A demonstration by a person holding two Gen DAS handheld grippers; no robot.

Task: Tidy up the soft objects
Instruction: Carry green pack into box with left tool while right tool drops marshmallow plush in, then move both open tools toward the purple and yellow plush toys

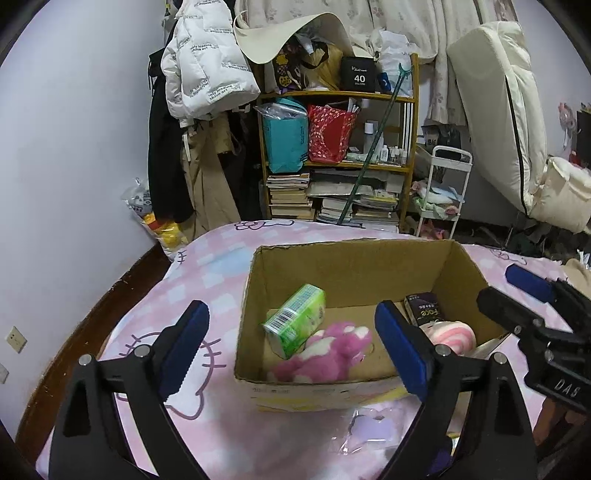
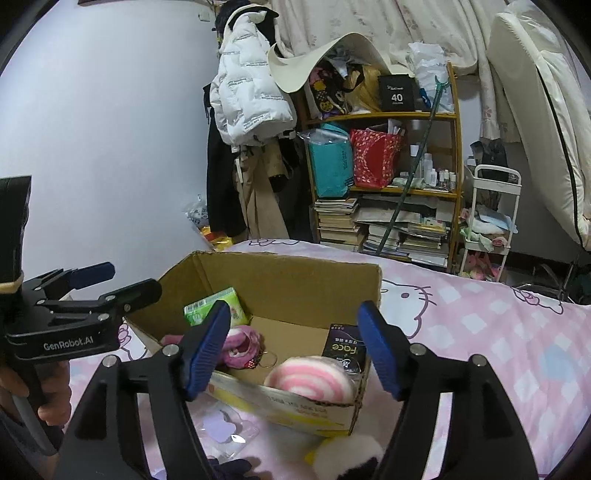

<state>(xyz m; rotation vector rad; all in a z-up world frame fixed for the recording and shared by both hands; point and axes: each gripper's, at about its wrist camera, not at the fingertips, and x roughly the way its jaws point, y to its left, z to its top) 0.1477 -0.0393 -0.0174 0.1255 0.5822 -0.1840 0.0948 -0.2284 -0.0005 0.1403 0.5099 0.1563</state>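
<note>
Left wrist: pink plush whole, fingers wide, empty; right wrist: hand, fingers wide, empty.

Both the left tool and right tool gape wide, angled downward, gripping nothing.

A cluttered wooden shelf is standing against the pale wall, coats hanging beside it, curtains draping behind.
</note>
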